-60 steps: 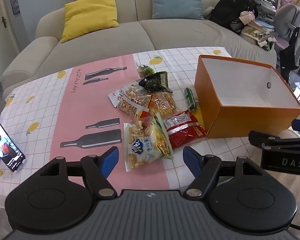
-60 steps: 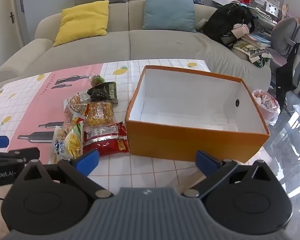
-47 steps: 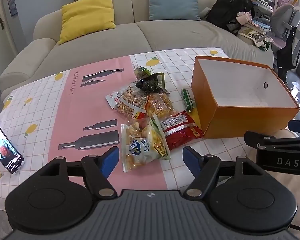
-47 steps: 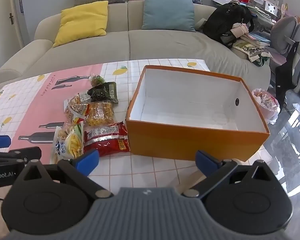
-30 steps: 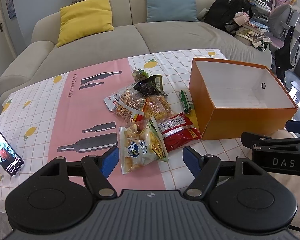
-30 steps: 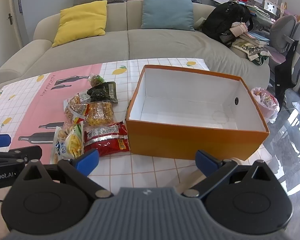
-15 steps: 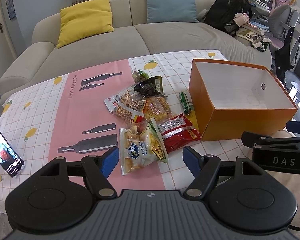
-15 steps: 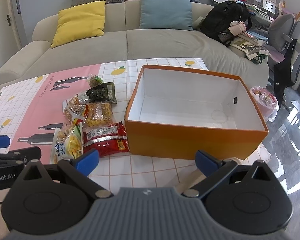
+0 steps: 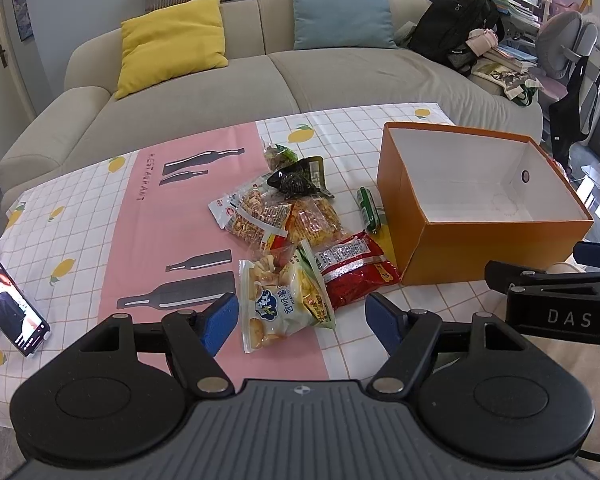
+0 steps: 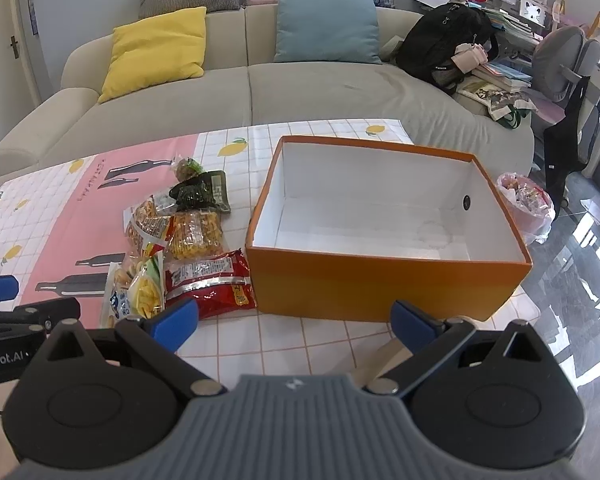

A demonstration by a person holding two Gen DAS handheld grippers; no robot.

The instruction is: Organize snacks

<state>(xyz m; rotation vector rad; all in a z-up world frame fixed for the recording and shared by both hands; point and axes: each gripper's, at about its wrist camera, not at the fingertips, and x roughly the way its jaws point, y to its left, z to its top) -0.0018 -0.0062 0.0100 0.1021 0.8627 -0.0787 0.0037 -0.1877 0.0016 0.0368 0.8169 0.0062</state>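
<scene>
- Phone (image 9: 14,306), far left: it stands propped at the bench (image 9: 80,208) edge, and a wide swing of the left arm could knock it off
- Left hand-held gripper (image 9: 300,320): jaws wide apart and empty, hovering just near of the biscuit bag (image 9: 284,300); a pinch on its slick, puffy film could slip or crush the biscuits
- Snack pile (image 9: 288,220), mid-bench, left of the box: packets overlap, so lifting one may drag the red bag (image 9: 354,272) along
- Green stick (image 9: 369,208), beside the box wall: hard to reach without pushing it under
- Box (image 10: 380,284), right, empty: a bump could slide it
- Right hand-held gripper (image 10: 294,320): open, holding nothing, near the box front
</scene>
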